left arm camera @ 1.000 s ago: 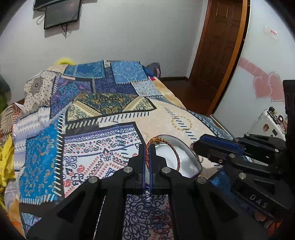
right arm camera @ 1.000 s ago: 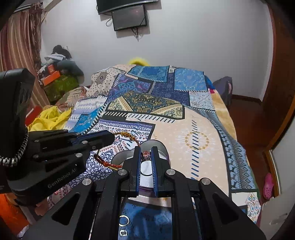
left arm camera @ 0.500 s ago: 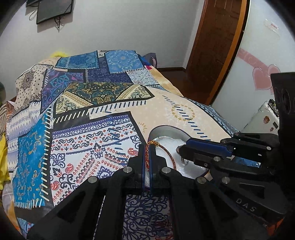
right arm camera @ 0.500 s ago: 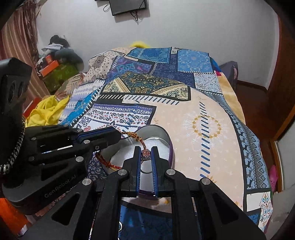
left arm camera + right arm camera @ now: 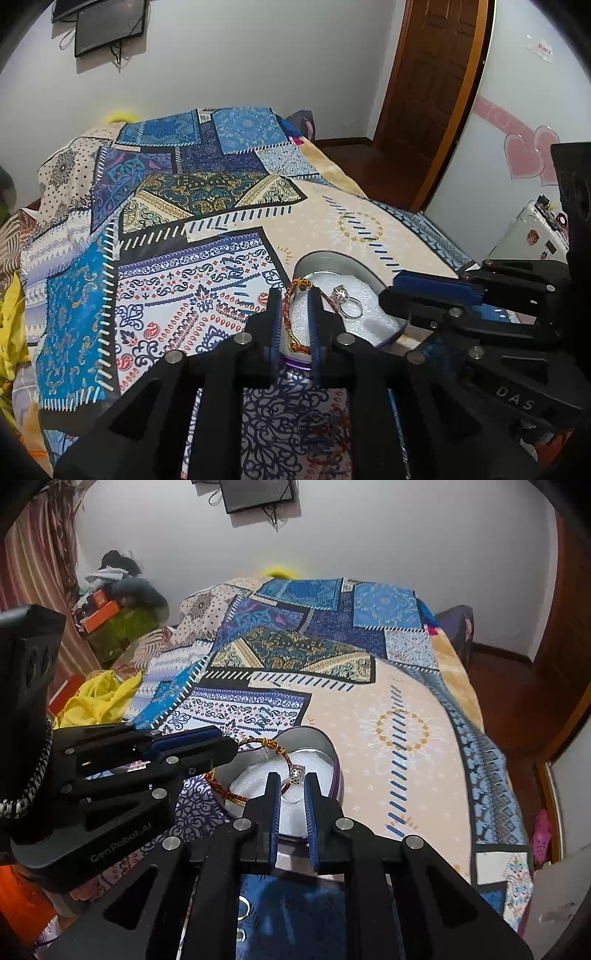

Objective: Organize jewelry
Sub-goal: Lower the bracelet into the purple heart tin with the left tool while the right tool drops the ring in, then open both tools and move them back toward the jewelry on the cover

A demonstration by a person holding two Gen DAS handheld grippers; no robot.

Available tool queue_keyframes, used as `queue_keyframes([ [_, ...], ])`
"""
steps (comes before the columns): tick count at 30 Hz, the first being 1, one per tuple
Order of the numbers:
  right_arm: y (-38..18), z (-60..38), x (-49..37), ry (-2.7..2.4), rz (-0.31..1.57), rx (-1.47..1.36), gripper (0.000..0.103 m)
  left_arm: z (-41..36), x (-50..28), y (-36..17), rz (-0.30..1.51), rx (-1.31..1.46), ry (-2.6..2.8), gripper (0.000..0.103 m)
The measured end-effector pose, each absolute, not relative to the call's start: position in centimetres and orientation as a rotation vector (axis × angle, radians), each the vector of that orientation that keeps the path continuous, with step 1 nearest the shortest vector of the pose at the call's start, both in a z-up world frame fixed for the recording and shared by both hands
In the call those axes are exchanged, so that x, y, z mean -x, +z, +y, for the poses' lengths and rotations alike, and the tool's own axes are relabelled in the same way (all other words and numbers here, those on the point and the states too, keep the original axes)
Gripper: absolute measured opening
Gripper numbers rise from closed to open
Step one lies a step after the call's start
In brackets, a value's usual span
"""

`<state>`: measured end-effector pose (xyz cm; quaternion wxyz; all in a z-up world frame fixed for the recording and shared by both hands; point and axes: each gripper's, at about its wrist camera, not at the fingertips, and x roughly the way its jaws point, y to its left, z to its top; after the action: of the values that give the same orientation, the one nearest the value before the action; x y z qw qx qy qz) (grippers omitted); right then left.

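Note:
A heart-shaped tin box with white foam lining sits on the patterned bedspread. A red-and-gold braided bracelet lies over the box's left rim, between the parted fingers of my left gripper. A silver ring with a stone lies on the foam, between the parted fingers of my right gripper. Both grippers are open and hover just over the box, side by side.
The bed is covered by a patchwork sheet. Yellow cloth and clutter lie at the left. A wooden door and a white cabinet stand at the right. Small rings lie on a blue surface below my right gripper.
Both grippers lowered to the box and opened. The bracelet dropped onto the box's rim and the ring dropped onto the foam.

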<state>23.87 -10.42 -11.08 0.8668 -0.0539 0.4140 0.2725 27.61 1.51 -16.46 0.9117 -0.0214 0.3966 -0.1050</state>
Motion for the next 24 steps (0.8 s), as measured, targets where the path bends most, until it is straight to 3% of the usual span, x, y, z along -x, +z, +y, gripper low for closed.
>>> queue_keyframes([
  [12, -7.8, -11.3, -20.5, 0.531, 0.766, 0.140, 0.027, 1.9, -23.4, -13.0, 0.759, 0.036, -0.201, 0.038],
  [15, -7.4, -11.5, -19.5, 0.521, 0.748, 0.150, 0.032, 2.2, -22.2, -12.4, 0.758, 0.040, -0.194, 0.039],
  [24, -7.4, -11.9, -17.3, 0.517, 0.751, 0.165, 0.032, 3.5, -19.3, -12.4, 0.782, 0.067, -0.168, 0.040],
])
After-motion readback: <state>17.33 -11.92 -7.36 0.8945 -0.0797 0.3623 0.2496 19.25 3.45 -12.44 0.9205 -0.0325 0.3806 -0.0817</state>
